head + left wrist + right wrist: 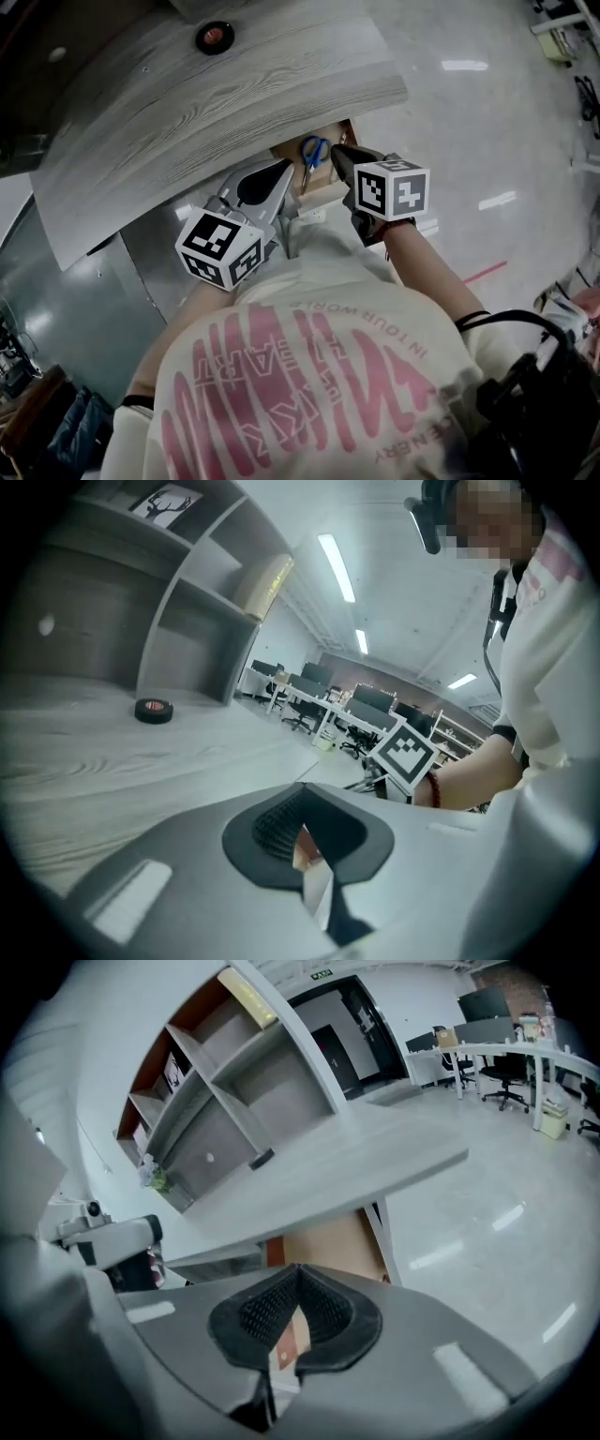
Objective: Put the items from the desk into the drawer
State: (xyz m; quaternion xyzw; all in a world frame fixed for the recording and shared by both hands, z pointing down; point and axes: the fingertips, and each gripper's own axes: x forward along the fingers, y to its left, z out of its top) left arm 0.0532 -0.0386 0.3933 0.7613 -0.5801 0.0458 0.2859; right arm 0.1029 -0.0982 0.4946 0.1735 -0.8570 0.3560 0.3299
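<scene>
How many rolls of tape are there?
1. The tape roll sits on the desk, far from the open drawer. Others may be hidden inside the drawer.

White T-shirt with pink lettering; red bead bracelet just behind the grey, black-padded right tongs.
</scene>
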